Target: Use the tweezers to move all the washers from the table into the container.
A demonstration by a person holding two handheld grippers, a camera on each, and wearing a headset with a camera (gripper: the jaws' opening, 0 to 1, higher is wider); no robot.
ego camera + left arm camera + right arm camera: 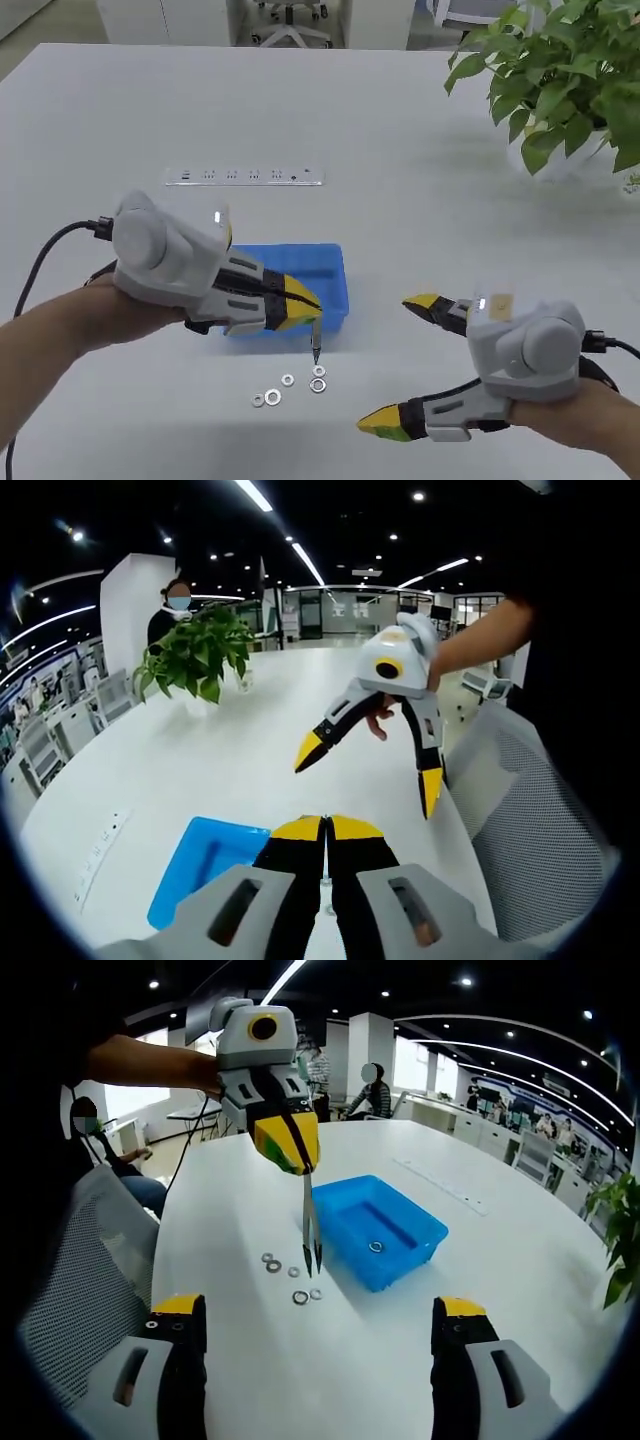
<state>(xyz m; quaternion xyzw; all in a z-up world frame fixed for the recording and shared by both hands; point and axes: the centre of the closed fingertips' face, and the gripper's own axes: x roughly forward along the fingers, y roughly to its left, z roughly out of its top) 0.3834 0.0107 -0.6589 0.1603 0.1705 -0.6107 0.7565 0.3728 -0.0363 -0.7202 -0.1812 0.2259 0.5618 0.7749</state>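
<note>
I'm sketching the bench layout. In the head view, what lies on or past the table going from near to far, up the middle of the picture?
washers → blue container → power strip → office chair base beyond the table's far edge.

Bright, even ceiling light, soft shadows; gripper views bend at edges, far background perhaps slightly soft.
</note>
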